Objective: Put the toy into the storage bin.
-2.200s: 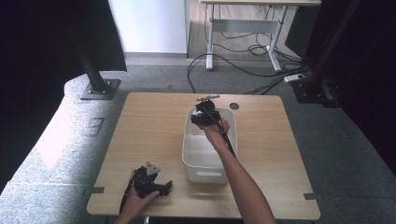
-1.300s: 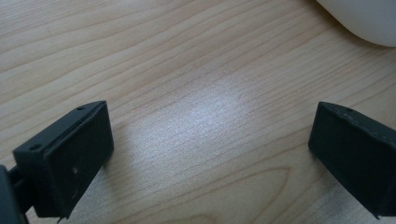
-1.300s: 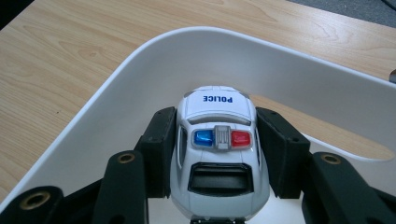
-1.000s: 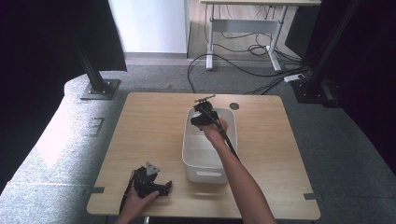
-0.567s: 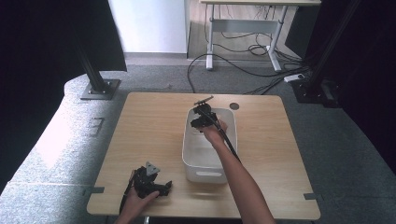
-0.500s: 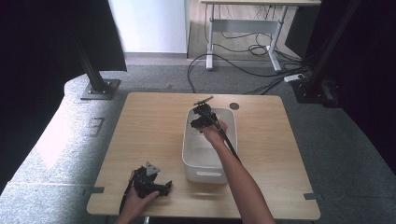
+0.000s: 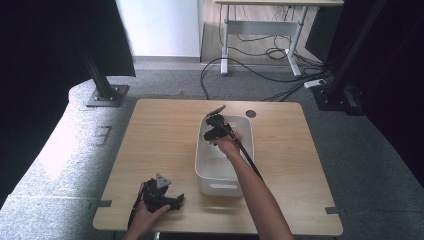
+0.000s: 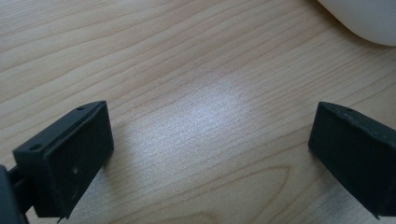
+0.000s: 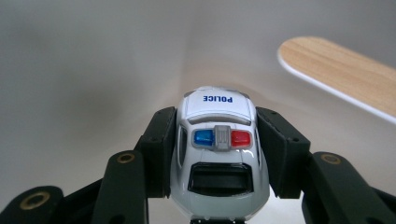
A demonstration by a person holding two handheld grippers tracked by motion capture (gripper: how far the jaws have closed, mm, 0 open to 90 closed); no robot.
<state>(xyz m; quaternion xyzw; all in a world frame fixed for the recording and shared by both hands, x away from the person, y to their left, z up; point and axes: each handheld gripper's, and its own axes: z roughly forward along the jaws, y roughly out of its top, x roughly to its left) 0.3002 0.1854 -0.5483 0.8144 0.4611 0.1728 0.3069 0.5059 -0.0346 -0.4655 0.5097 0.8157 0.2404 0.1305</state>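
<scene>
- Where the right gripper view looks along its own jaws, a white toy police car [image 9: 218,154] is seen clamped between them, one jaw pressed to each flank, its red and blue light bar upward and the word POLICE on the end that points away from the camera.
- The car's long axis is thus laid along the gripper's own line, not across it; a release would be judged to drop it nose-first along that line.
- Around the car, the pale inner wall of a white bin [image 7: 223,184] is seen, and a strip of the wooden worktop [image 9: 341,70] shows past its rim.
- In the high view, the right gripper [image 7: 214,131] is held at the far end of the bin, above its interior; whether the car touches the floor of the bin cannot be told.
- The left gripper [image 7: 162,192] rests on the worktop at the near edge, well apart from the car, its jaws spread wide over bare wood with nothing between them.
</scene>
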